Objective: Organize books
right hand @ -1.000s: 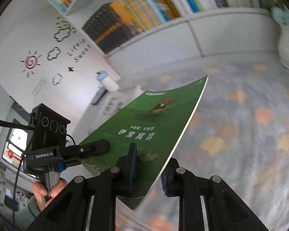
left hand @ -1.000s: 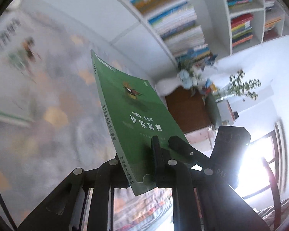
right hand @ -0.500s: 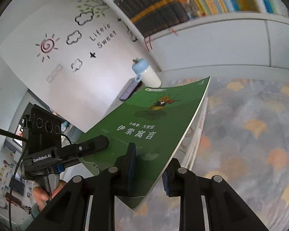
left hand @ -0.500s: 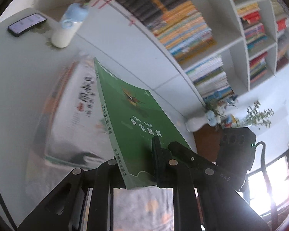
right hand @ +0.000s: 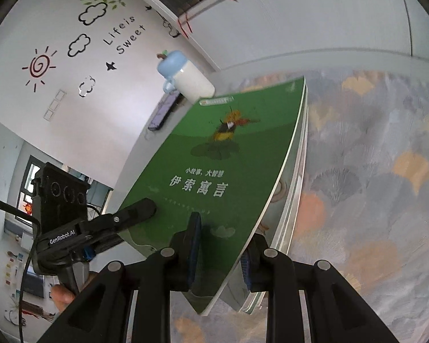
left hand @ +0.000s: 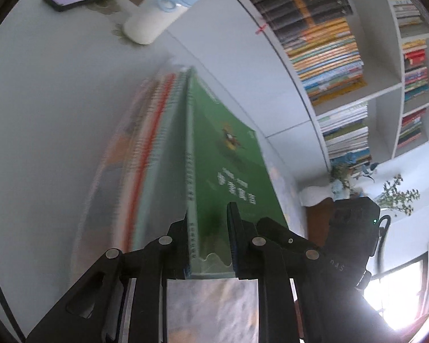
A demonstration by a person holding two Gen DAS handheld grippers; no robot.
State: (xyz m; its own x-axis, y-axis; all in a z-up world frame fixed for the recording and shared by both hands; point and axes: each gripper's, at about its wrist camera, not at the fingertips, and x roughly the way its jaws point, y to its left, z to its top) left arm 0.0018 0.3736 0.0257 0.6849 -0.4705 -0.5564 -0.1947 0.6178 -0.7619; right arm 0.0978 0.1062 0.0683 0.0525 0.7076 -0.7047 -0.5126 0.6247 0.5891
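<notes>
Both hand-held grippers are clamped on the thin green paperback book (right hand: 220,171): the left hand-held gripper (left hand: 207,245) on its spine end, the right hand-held gripper (right hand: 221,250) on its open edge. A second ago the book was up in the air over the patterned cloth. Now it has come down just over the blurry stack of books (left hand: 146,154) on the desk (left hand: 43,120), near the white bottle with a blue cap (left hand: 160,11). I think it is about to be laid on top

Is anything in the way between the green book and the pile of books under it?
Nothing visible. The green book, pinched by both the left gripper and right gripper, hangs right over the stack of books, with no object between them.
</notes>
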